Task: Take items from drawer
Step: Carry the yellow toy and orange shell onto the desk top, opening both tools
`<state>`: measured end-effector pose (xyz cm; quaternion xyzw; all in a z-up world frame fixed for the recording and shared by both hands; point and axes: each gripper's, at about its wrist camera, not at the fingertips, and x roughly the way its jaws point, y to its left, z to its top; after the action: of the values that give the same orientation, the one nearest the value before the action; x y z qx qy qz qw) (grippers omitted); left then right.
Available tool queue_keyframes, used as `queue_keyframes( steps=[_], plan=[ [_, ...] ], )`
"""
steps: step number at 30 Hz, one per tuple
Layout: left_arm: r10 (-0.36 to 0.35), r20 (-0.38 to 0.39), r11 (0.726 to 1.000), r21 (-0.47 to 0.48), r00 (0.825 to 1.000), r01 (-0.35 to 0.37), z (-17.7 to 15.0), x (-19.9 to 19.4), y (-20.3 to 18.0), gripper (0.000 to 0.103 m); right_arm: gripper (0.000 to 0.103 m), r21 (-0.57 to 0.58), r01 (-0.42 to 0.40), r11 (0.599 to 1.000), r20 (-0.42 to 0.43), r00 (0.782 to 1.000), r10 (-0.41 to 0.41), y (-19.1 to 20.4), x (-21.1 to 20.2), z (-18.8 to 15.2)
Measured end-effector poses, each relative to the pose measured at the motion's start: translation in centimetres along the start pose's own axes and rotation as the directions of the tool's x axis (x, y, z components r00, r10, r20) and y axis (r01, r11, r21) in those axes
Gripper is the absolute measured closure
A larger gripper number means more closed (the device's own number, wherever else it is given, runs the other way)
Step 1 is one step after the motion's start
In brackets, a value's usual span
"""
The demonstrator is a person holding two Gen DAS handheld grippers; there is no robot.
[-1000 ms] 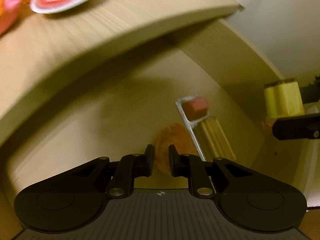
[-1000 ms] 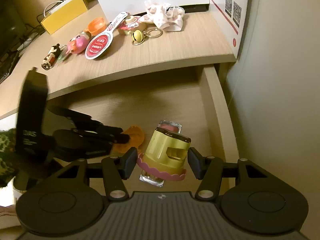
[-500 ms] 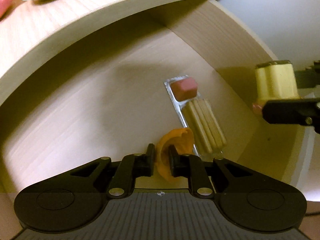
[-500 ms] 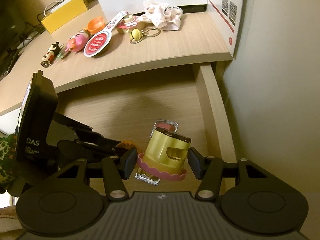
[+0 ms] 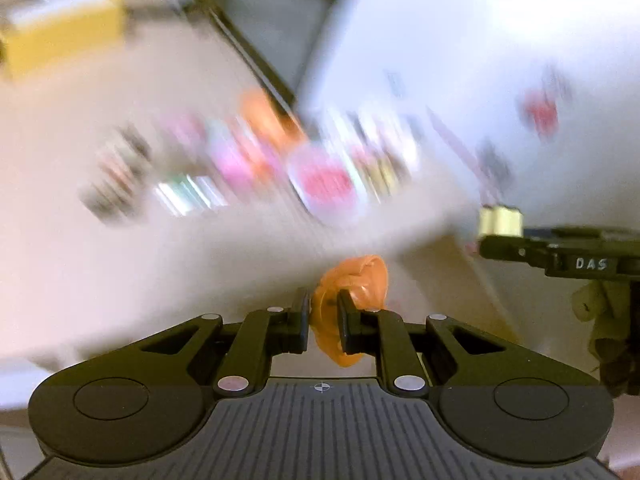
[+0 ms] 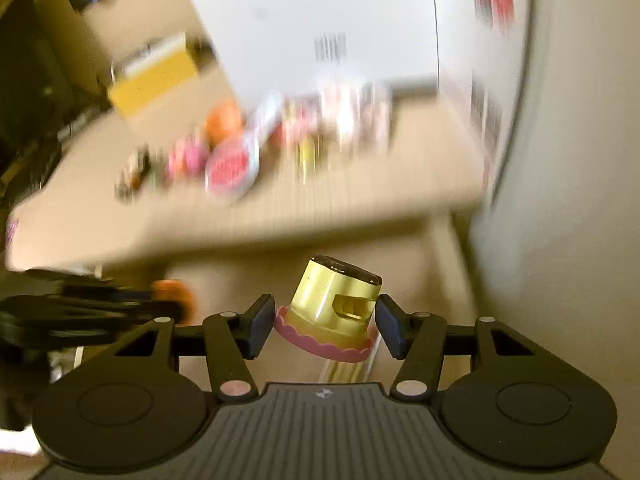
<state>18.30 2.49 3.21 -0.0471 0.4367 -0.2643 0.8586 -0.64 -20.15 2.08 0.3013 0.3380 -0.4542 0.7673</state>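
Left gripper (image 5: 323, 316): jaws clamped on a soft orange piece (image 5: 352, 300), which sits pinched between the pads at lower centre of the left view. The piece hangs clear of any surface. Behind it the desk top (image 5: 120, 248) fills the middle of the frame, heavily blurred.

Right gripper (image 6: 326, 326): jaws closed on a yellow toy (image 6: 336, 300) with a pink scalloped base, tilted to the left. The pads bear on the pink rim at both sides. The toy is at lower centre of the right view, above the drawer (image 6: 442, 280), whose right wall runs up toward the desk edge.

Below the toy, a clear pack (image 6: 346, 370) of pale sticks shows through the gap between the jaws; it appears to lie on the drawer floor.

On the desk top, centre of both views, a blurred cluster of small items (image 6: 232, 164) lies before a white box (image 6: 320, 24); a yellow box (image 6: 154, 76) stands at upper left.

Task status, as a judgement: two items are gripped and look clear of the drawer, not yet set down. At least the stick pack remains to be removed. The rest of the drawer is hidden.
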Motion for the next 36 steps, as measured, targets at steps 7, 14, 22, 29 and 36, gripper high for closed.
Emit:
queue_keyframes(
  steps=[7, 14, 22, 29, 36],
  plan=[
    [0.291, 0.126, 0.952, -0.139, 0.948, -0.274, 4.6, -2.2, 7.2, 0.086, 0.048, -0.023, 0.166, 0.986, 0.174, 0.972, -0.159, 0.1, 2.0, 8.7],
    [0.391, 0.053, 0.910, -0.175, 0.919, -0.377, 4.2, 1.1, 11.3, 0.086, 0.048, -0.015, 0.328, 0.944, 0.102, 0.940, -0.325, -0.8, 8.9, 11.2],
    [0.337, 0.071, 0.934, -0.153, 0.939, -0.323, 3.7, 1.6, 11.3, 0.083, 0.050, -0.022, 0.341, 0.940, 0.067, 0.939, -0.338, -1.2, 11.3, 11.5],
    [0.300, 0.105, 0.940, -0.204, 0.948, -0.275, 3.9, 0.9, 11.3, 0.082, 0.040, -0.011, 0.344, 0.939, 0.090, 0.936, -0.341, -1.4, 10.6, 11.8],
    [0.316, 0.187, 0.939, -0.199, 0.930, -0.279, 3.9, -1.9, 9.9, 0.082, 0.034, 0.045, 0.280, 0.959, 0.172, 0.943, -0.284, -1.0, 6.5, 11.4]
  ],
)
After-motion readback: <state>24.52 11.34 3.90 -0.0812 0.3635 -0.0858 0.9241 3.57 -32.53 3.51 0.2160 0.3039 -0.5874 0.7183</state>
